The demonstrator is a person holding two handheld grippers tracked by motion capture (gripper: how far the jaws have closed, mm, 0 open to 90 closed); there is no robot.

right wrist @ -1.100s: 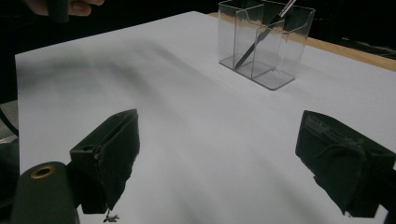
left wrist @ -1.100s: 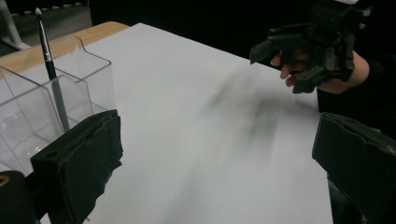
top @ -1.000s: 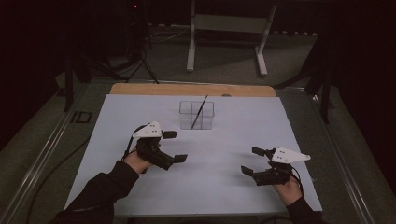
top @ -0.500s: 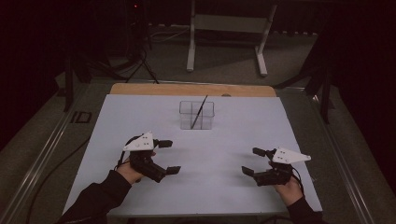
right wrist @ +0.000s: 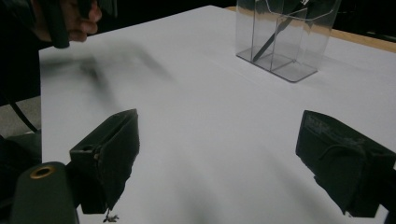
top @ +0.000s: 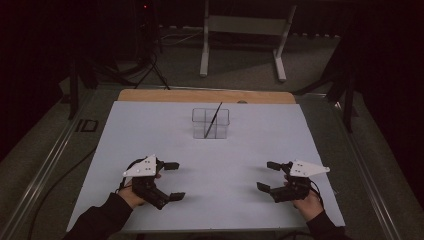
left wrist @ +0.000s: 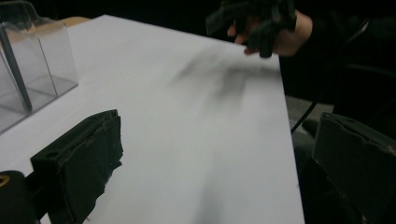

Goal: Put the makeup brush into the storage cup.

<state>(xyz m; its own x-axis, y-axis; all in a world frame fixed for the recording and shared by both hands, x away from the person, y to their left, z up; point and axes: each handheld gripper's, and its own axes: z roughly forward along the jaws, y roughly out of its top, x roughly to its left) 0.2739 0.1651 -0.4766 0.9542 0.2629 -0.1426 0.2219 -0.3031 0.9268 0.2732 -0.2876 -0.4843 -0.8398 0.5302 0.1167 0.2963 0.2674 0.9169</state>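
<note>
A clear plastic box (top: 210, 123) with compartments stands at the far middle of the white table (top: 215, 160), and a thin dark stick (top: 214, 120) leans inside it. My left gripper (top: 176, 180) hovers open near the front left, with nothing between its fingers. My right gripper (top: 265, 175) is open near the front right, also holding nothing. In the left gripper view the box (left wrist: 32, 70) and stick (left wrist: 14, 70) sit at upper left beyond my left gripper (left wrist: 217, 135). The right gripper view has the box (right wrist: 285, 37) and stick (right wrist: 275, 32) at upper right past my right gripper (right wrist: 219, 135).
A wooden strip (top: 205, 96) runs along the table's far edge. A white metal stand (top: 245, 30) and dark tripod legs (top: 150, 65) are on the floor beyond. Table edges lie close to both hands at the front.
My left gripper has drawn back toward the front edge and slightly left, still open. The right gripper has stayed where it was.
</note>
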